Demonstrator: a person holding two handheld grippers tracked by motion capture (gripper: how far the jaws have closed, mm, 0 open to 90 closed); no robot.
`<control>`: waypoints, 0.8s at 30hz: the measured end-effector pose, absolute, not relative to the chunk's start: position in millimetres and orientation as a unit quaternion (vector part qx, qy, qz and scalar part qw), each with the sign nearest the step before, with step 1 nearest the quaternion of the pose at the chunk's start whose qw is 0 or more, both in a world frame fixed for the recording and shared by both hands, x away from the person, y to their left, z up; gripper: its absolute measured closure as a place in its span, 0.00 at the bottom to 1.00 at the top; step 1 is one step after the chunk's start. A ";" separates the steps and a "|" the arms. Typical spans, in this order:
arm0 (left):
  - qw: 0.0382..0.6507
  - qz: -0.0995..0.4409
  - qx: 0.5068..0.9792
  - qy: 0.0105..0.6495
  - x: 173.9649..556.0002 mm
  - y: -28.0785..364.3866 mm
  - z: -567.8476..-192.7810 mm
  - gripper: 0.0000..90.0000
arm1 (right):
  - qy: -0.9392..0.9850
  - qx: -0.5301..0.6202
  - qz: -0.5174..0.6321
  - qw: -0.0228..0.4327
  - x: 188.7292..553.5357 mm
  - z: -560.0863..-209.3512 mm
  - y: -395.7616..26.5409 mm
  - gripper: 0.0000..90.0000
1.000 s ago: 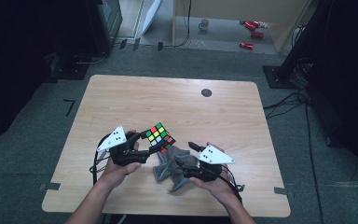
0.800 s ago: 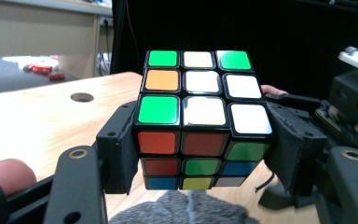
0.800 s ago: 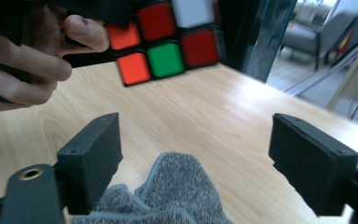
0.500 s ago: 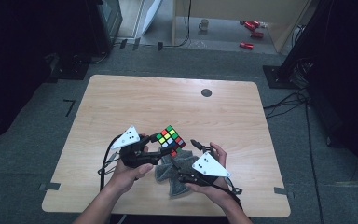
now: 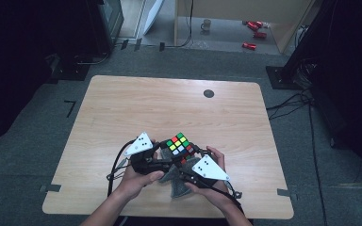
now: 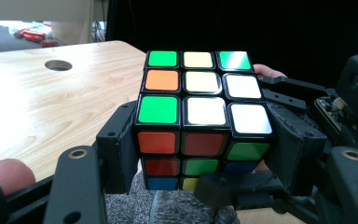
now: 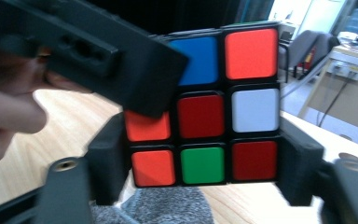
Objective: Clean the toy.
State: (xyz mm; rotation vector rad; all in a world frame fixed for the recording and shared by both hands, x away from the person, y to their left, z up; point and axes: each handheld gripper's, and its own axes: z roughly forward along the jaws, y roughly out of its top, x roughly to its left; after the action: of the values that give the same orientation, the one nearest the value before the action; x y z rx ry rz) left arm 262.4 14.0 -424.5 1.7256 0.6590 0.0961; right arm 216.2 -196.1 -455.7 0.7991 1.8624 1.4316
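Both tools now on cube, R jaws just closing.

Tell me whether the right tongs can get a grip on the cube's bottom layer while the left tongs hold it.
Probably yes. In the right gripper view the right tongs already flank the lower layers of the cube, while a jaw of the left tongs crosses only its upper left corner. The grey cloth lies below, clear of the pads.
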 end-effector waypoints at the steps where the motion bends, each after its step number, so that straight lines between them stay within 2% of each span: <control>1: 0.602 0.040 0.744 0.286 262.6 13.7 -424.6 0.39 | 0.710 0.304 0.548 0.321 216.3 -456.0 -197.0 0.37; 6: 0.607 0.023 0.739 0.291 264.8 13.8 -425.6 0.39 | 0.709 0.302 0.548 0.325 215.4 -456.0 -198.2 0.38; 9: 0.612 0.015 0.736 0.289 266.0 14.4 -426.1 0.38 | 0.710 0.301 0.555 0.312 216.3 -456.3 -200.7 0.38; 14: 0.623 0.013 0.728 0.286 268.4 20.9 -423.7 0.27 | 0.708 0.303 0.561 0.303 218.4 -454.8 -207.9 0.38; 17: 0.628 0.023 0.725 0.283 268.2 24.3 -422.5 0.20 | 0.708 0.305 0.560 0.302 218.5 -453.7 -212.3 0.38; 21: 0.639 0.029 0.715 0.280 269.5 31.6 -420.6 0.19 | 0.697 0.325 0.565 0.299 222.1 -453.3 -222.8 0.38; 24: 0.624 0.051 0.727 0.281 271.5 35.6 -424.2 0.17 | 0.692 0.332 0.566 0.301 224.8 -452.4 -232.7 0.38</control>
State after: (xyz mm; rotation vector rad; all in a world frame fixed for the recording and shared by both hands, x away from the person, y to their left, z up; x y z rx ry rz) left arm 271.5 35.6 -424.2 1.6685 0.6460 0.1171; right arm 224.8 -232.7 -452.4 0.8821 1.8368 1.5013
